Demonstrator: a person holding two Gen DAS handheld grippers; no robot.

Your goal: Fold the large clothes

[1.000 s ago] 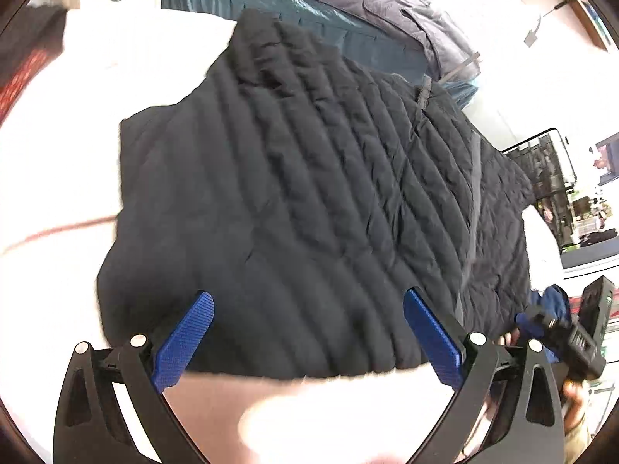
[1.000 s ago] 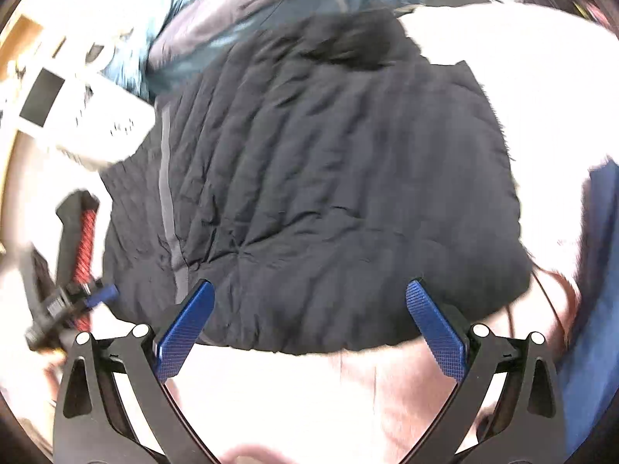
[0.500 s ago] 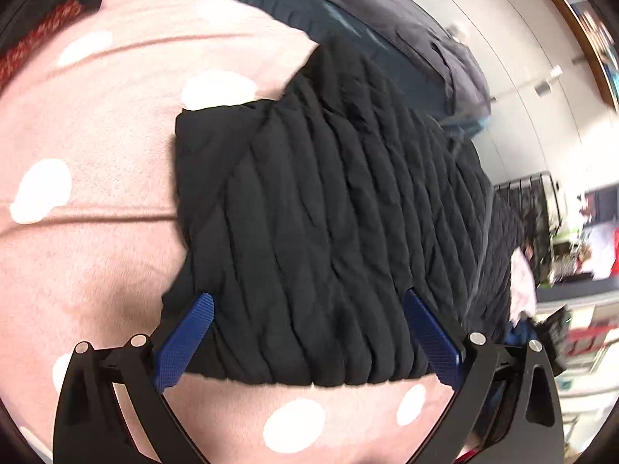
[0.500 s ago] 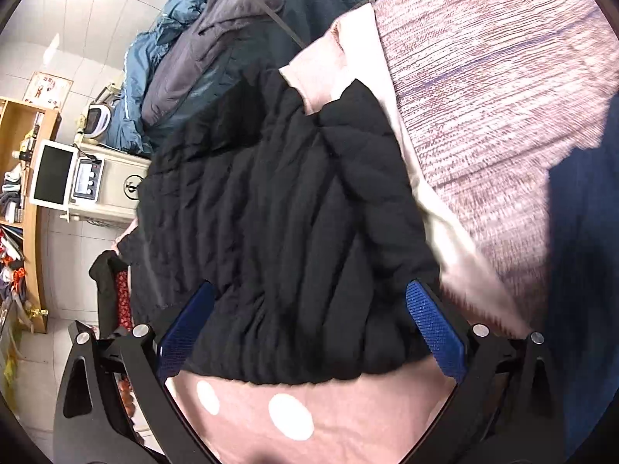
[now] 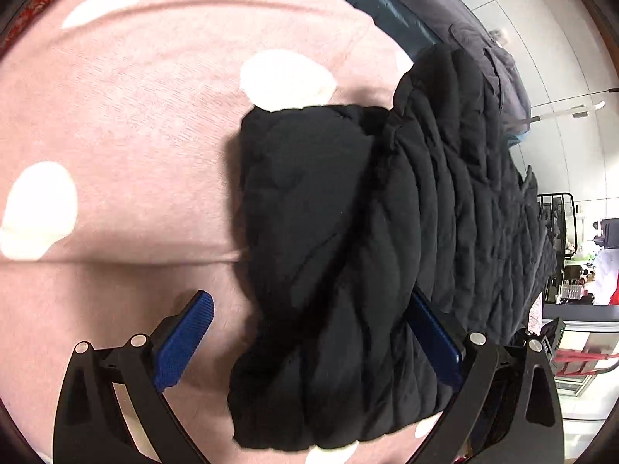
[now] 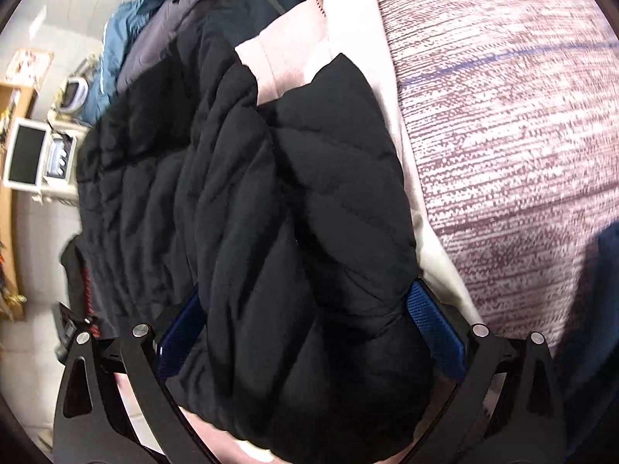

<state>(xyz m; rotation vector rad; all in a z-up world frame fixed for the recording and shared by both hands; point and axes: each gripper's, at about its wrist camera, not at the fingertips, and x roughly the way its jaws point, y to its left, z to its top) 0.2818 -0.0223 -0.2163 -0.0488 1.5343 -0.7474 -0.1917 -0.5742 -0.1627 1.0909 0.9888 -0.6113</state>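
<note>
Step in hand, as judged: positioning for a grasp on the near hem of the black quilted jacket (image 5: 348, 232) ahead of a fold.

Left gripper (image 5: 305, 332) — spread wide over the jacket's near edge, one blue pad on bare blanket to the left of the jacket, the other pressed against or under its bulk; no pinch made. Right gripper (image 6: 305, 332) — likewise wide, the jacket's bunched corner bulging between the two pads, not clamped.

Jacket lying part-folded on the pink blanket with white dots (image 5: 116, 154), one flap doubled over toward the blanket's open side, the rest running away toward the room.

Next move, as judged: close both sets of pads on a thin layer of hem only. Padding is thick and springy — expect slip if too much bulk is gathered.

Beyond the jacket: a heap of grey and blue coats (image 5: 445, 11). Right of the jacket in the right wrist view: a mauve knitted cloth (image 6: 503, 135). Left of the jacket there: a white monitor (image 6: 25, 158) on a wooden shelf, tiled wall behind.
</note>
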